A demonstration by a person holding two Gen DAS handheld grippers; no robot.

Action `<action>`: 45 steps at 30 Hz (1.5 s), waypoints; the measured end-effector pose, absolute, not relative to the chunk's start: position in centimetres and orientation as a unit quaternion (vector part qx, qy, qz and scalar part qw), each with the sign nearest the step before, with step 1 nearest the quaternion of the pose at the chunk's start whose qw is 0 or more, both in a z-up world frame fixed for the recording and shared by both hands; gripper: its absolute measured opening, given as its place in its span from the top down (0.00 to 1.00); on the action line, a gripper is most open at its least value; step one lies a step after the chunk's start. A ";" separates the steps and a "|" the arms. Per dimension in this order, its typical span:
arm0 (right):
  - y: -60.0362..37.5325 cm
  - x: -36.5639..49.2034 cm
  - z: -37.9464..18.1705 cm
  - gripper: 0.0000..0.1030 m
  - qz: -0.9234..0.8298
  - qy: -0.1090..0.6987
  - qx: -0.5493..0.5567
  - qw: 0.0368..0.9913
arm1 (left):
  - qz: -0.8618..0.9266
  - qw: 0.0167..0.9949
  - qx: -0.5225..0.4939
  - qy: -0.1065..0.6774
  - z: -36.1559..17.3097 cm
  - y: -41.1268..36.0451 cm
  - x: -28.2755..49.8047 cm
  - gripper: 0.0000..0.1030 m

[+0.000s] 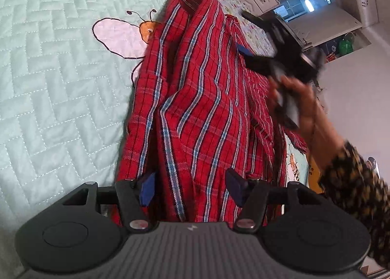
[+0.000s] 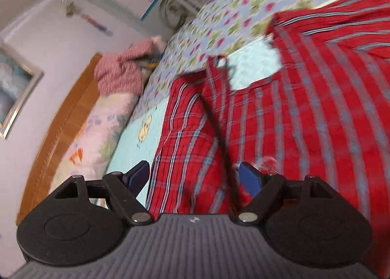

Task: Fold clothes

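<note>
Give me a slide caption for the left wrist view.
Open left tongs straddle a rumpled red plaid shirt on a pale green quilted bedspread.

Both cameras sit just behind their own fingers, close above the red plaid shirt (image 1: 199,98) on the bed. The left view faces along the shirt toward shelves (catching the right gripper (image 1: 280,60)); the right view faces the headboard (image 2: 65,118). Both share the shirt.

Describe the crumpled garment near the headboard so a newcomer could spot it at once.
Start from the wooden headboard in the right wrist view. Beside it, on the pillow end of the bed, sits a bunched pink checked garment. It is paler and finer-checked than the bright red plaid shirt spread nearer the camera.
</note>
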State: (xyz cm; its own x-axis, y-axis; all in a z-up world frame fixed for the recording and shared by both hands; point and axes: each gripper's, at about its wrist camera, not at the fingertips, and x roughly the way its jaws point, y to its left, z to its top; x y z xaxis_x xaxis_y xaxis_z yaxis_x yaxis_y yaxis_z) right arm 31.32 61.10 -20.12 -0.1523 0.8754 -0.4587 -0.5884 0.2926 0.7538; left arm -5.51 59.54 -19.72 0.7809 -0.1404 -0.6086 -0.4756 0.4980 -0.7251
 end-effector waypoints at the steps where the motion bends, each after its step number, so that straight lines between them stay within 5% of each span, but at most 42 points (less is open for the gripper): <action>1: 62.1 31.3 -20.3 0.20 0.578 0.496 0.138 0.633 | 0.102 0.806 -0.492 0.313 -19.8 59.6 -5.5 0.39; 4: 64.7 31.2 -21.0 0.22 0.582 0.509 0.123 0.622 | 0.097 0.803 -0.499 0.311 -19.9 59.7 -5.7 0.38; 7: 66.9 30.8 -21.8 0.50 0.588 0.522 0.100 0.610 | 0.090 0.804 -0.498 0.312 -19.8 59.7 -5.6 0.37; 9: 67.7 29.7 -21.4 0.79 0.589 0.511 0.056 0.624 | 0.082 0.807 -0.494 0.313 -19.6 59.7 -5.5 0.35; 11: 67.8 28.7 -19.9 0.90 0.592 0.467 0.006 0.657 | 0.072 0.809 -0.492 0.314 -19.6 59.6 -5.2 0.34; 14: 68.9 27.9 -17.5 0.91 0.572 0.361 -0.124 0.726 | 0.052 0.808 -0.495 0.316 -19.8 59.4 -4.4 0.34; 19: 70.5 29.3 -19.6 0.91 0.537 0.397 -0.150 0.729 | 0.044 0.816 -0.479 0.320 -19.8 58.9 -4.2 0.33; 22: 67.7 30.6 -19.8 0.80 0.551 0.428 -0.001 0.716 | 0.040 0.810 -0.493 0.315 -20.1 59.3 -4.6 0.33; 25: 64.2 30.9 -19.1 0.37 0.557 0.445 0.076 0.697 | 0.039 0.804 -0.506 0.310 -20.2 59.6 -5.2 0.33; 33: 58.2 28.8 -20.4 0.32 0.540 0.517 0.064 0.662 | 0.045 0.803 -0.507 0.311 -19.7 58.7 -5.0 0.33; 34: 58.4 28.4 -20.7 0.35 0.547 0.513 0.064 0.658 | 0.047 0.803 -0.505 0.313 -19.7 58.6 -4.9 0.33; 37: 60.3 26.5 -20.8 0.88 0.574 0.494 0.031 0.652 | 0.052 0.804 -0.499 0.318 -19.5 58.3 -4.8 0.33; 41: 61.8 24.6 -18.3 0.93 0.575 0.419 -0.100 0.696 | 0.041 0.803 -0.497 0.325 -19.4 57.4 -4.1 0.33; 45: 61.6 26.5 -19.3 0.93 0.549 0.442 -0.077 0.705 | 0.038 0.804 -0.493 0.329 -19.7 56.6 -3.7 0.33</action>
